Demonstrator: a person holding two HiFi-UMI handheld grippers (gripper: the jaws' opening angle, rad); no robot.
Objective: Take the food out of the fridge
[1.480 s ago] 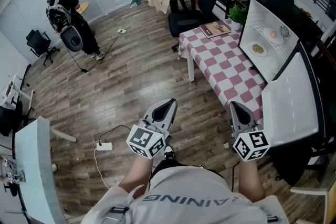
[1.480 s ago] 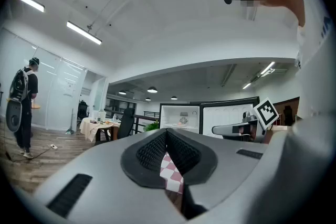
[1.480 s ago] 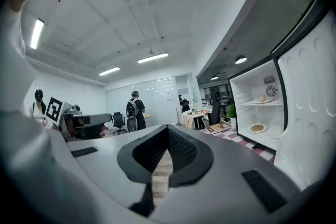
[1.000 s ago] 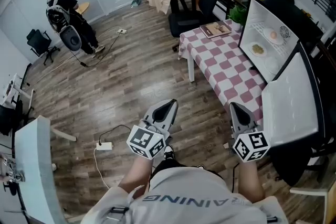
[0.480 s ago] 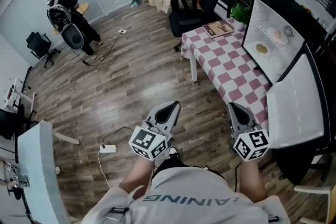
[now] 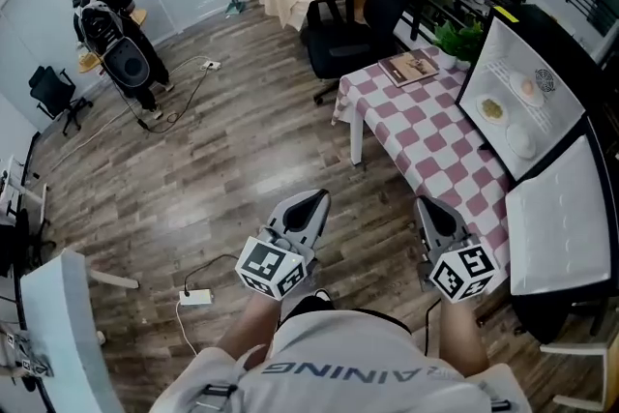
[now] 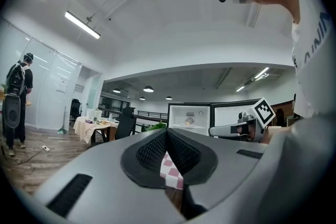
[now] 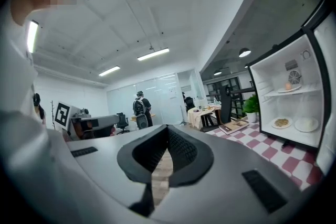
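Nothing is out yet: the food [image 6: 493, 108] lies inside the open fridge [image 6: 508, 63] on the checked surface [image 6: 426, 126] (door swung wide), while the left tongs [image 6: 314, 199] and right tongs [image 6: 431, 207] are clenched, empty, well apart from it

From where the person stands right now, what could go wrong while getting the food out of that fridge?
The corded power strip lies on the floor close to where they stand: a possible trip. The fridge stands on the checkered table with its door swung open toward them, so the right gripper could knock it. The food sits loose on flat plates; a tilt might spill it.
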